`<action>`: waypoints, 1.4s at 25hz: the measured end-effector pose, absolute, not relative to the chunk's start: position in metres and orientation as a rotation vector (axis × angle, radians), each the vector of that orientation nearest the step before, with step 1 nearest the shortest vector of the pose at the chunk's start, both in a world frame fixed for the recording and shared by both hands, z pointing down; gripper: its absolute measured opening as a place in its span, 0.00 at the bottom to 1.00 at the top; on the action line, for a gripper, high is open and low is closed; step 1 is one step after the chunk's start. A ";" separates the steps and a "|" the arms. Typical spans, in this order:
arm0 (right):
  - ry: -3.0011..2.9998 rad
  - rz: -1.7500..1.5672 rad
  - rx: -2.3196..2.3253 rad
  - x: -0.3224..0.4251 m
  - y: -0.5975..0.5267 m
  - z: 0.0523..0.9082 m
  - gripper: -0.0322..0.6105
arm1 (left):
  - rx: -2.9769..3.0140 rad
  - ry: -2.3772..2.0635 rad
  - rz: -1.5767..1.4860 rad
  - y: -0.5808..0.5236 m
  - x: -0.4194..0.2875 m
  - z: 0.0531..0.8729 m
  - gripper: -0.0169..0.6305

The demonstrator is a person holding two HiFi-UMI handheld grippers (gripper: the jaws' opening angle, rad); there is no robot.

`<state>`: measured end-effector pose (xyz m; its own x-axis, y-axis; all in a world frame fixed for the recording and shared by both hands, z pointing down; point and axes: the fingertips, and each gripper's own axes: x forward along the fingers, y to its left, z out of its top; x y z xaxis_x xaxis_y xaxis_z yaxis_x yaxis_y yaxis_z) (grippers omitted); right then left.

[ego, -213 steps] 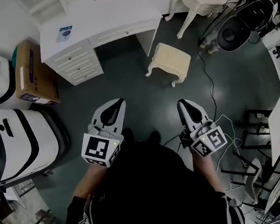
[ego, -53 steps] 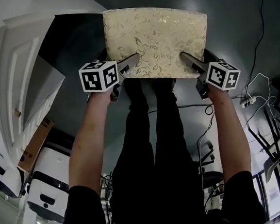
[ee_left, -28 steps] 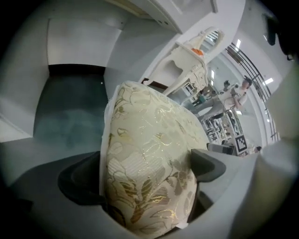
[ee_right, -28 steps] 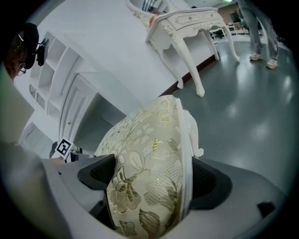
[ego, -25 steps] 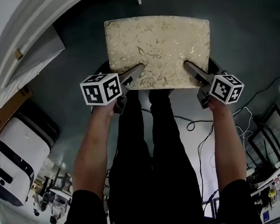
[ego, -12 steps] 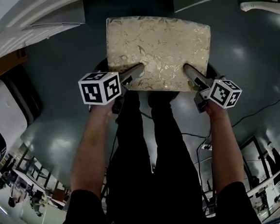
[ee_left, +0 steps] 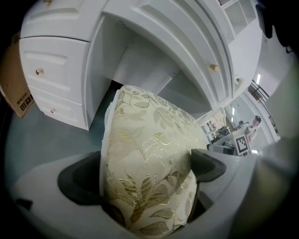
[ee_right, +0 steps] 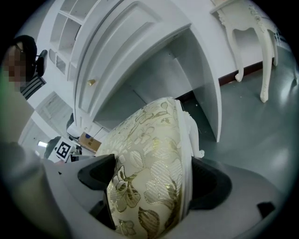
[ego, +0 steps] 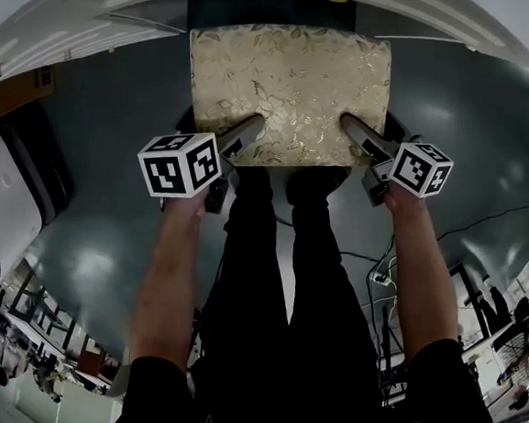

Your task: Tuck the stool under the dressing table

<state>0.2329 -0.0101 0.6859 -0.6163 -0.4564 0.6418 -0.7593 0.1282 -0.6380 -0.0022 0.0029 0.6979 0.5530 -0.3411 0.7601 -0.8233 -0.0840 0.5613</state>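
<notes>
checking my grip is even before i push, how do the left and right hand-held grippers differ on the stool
The left hand-held gripper clamps the near edge of the cream-and-gold floral padded stool left of centre; the right hand-held gripper clamps it right of centre. The left points inward to the right, the right inward to the left. Both are shut on the seat, about level.

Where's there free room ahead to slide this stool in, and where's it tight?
The kneehole under the white dressing table looks free, between its drawer stack and right side panel. Grey floor lies bare either side of the gold-patterned cushioned stool. Side clearance looks slim.
</notes>
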 end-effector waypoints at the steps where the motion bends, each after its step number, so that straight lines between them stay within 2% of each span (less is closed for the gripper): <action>1: -2.125 1.476 1.189 0.226 -0.014 0.683 0.79 | 1.673 -0.989 0.531 -0.001 -0.009 0.696 0.92; 5: -2.117 1.487 1.196 0.199 -0.012 0.685 0.79 | 1.674 -0.972 0.537 -0.002 -0.037 0.698 0.92; 12: -2.134 1.510 1.173 0.161 -0.082 0.723 0.79 | 1.648 -1.011 0.557 -0.068 -0.076 0.730 0.92; 35: -2.160 1.516 1.241 0.157 -0.095 0.725 0.79 | 1.758 -1.003 0.533 -0.098 -0.079 0.725 0.92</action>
